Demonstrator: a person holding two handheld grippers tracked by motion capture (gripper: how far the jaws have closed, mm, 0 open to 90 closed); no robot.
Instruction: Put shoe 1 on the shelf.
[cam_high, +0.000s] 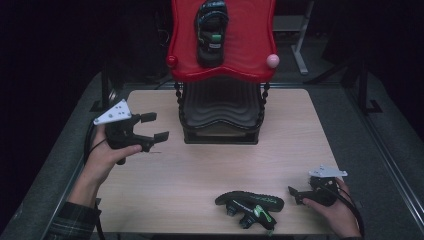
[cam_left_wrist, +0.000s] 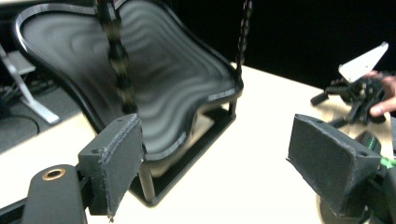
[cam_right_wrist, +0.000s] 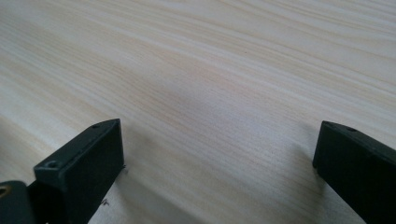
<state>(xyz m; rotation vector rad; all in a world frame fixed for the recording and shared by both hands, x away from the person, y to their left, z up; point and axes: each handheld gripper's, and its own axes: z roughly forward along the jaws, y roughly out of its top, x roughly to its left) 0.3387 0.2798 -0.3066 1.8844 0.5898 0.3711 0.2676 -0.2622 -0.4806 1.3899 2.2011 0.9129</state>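
Observation:
One black sandal with green trim (cam_high: 211, 31) lies on the red top shelf (cam_high: 250, 55) of a two-tier rack. Its mate (cam_high: 250, 205) lies on its side near the table's front edge. My left gripper (cam_high: 156, 126) is held above the table left of the rack, open and pointing right. In the left gripper view the gripper (cam_left_wrist: 219, 158) is open with nothing between the pads, facing the wavy black lower shelf (cam_left_wrist: 154, 74). My right gripper (cam_high: 296, 196) rests at the front right, just right of the lying sandal. In the right gripper view it (cam_right_wrist: 219, 158) is open over bare wood.
The light wooden table (cam_high: 190, 170) carries the rack at its back middle. Black beaded posts (cam_high: 178, 102) hold up the red shelf, which has a red knob (cam_high: 172, 61) and a pink knob (cam_high: 272, 60). Dark floor and metal stands surround the table.

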